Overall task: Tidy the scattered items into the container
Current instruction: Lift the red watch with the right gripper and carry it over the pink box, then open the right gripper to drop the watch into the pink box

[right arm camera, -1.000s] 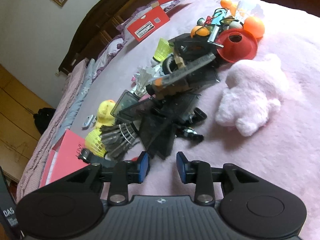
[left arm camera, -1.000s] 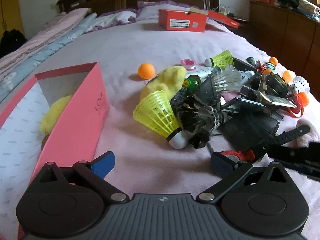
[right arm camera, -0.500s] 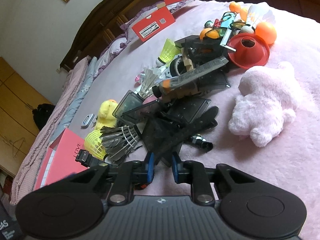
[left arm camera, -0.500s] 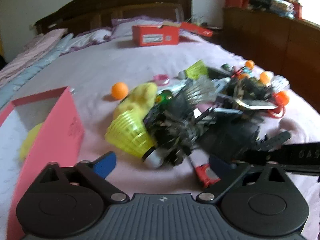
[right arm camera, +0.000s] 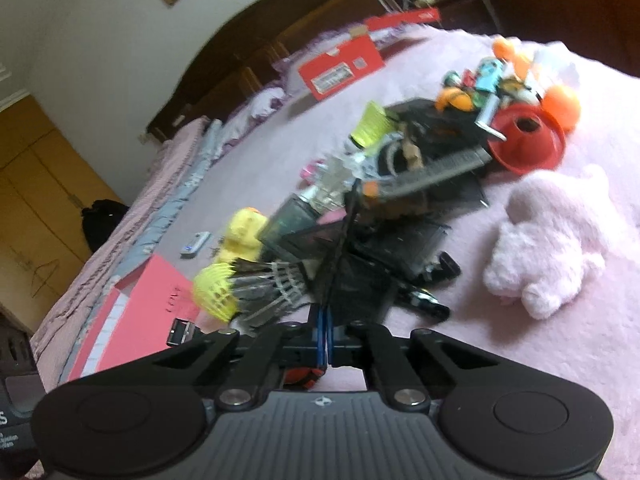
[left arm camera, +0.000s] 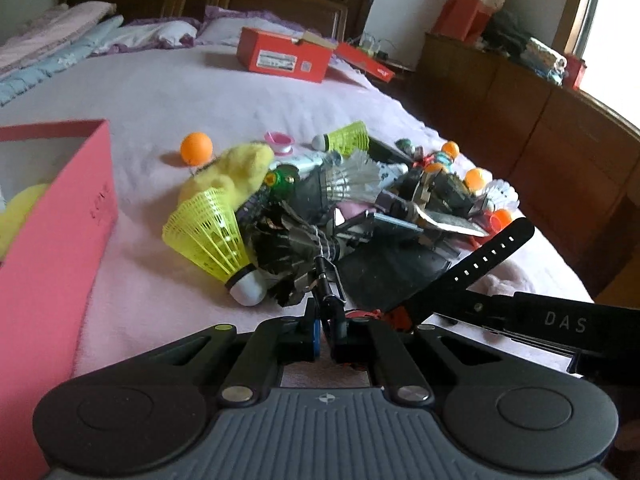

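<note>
1. Two claws work one pile: left claw (left arm camera: pixel 325 330) is closed down on a thin black clip-like piece (left arm camera: pixel 326 285) sticking out of the pile's near edge, prob because it's the closest loose end to pull.
2. Right claw (right arm camera: pixel 323 330) is pinched tight on a thin dark strap or rod (right arm camera: pixel 340 248) running up into the heap; can't tell exactly what it is, view is blurred.
3. Scattered items (left arm camera: pixel 360 208) (yellow shuttlecock (left arm camera: pixel 212 236), feather shuttlecocks, orange ball (left arm camera: pixel 196 146), black cases) sit in a tangle on the bed (left arm camera: pixel 168 92).
4. Pink box (left arm camera: pixel 52 216) stands just left of the pile, open top up, w/ a yellow soft thing already inside, so drops are short.
5. Pink plush (right arm camera: pixel 548 248) lies apart on the right, untouched.
</note>
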`<state>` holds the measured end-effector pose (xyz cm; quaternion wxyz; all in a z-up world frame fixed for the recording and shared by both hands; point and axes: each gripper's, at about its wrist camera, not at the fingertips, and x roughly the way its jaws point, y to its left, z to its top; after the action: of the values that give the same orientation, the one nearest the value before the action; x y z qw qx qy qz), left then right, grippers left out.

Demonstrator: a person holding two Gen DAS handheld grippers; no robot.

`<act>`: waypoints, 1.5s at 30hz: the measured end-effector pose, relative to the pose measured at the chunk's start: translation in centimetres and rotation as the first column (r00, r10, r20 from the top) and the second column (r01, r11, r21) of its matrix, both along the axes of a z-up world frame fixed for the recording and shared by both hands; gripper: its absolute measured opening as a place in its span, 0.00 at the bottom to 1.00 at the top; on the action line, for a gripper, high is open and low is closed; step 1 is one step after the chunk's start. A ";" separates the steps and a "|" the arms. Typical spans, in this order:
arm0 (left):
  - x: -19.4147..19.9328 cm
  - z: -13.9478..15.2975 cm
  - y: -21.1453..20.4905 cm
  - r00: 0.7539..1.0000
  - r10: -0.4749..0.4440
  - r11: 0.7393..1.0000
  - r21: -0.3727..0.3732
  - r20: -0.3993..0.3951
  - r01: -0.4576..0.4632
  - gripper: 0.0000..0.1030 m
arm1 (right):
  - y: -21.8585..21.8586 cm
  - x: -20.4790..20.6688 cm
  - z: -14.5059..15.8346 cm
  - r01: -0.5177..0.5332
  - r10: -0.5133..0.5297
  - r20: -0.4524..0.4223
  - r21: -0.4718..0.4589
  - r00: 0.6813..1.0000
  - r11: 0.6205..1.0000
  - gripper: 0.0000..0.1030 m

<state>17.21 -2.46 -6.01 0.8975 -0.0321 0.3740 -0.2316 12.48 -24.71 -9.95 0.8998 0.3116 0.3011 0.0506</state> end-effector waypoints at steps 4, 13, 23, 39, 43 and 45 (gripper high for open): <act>-1.1 1.3 0.3 1.000 0.004 1.000 -0.008 0.013 -0.004 0.06 | 0.1 -1.0 1.1 -0.025 0.025 0.030 0.001 0.999 1.000 0.03; -3.5 3.4 0.9 1.000 0.025 0.999 0.028 0.018 -0.025 0.06 | 0.7 -3.2 3.0 -0.054 0.053 0.045 0.011 0.998 0.998 0.03; -6.3 8.7 6.0 0.984 0.141 0.989 0.025 0.105 -0.144 0.06 | 4.7 -4.0 7.9 -0.157 0.159 0.137 -0.021 0.978 0.987 0.03; -6.0 11.9 18.1 0.905 0.405 0.903 0.097 0.129 -0.418 0.12 | 18.8 0.4 13.3 -0.414 0.424 0.202 -0.092 0.883 0.906 0.03; -5.2 11.4 19.8 0.875 0.472 0.866 0.132 0.108 -0.483 0.29 | 21.6 1.7 13.4 -0.443 0.456 0.157 -0.110 0.876 0.890 0.13; -5.4 11.4 20.4 0.866 0.488 0.858 0.123 0.108 -0.498 0.43 | 22.3 2.0 13.5 -0.441 0.454 0.144 -0.114 0.879 0.890 0.20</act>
<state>11.82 17.95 5.42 0.9398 -0.0519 0.3362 0.0330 14.51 -2.42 3.51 0.8971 0.1929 0.2904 0.2713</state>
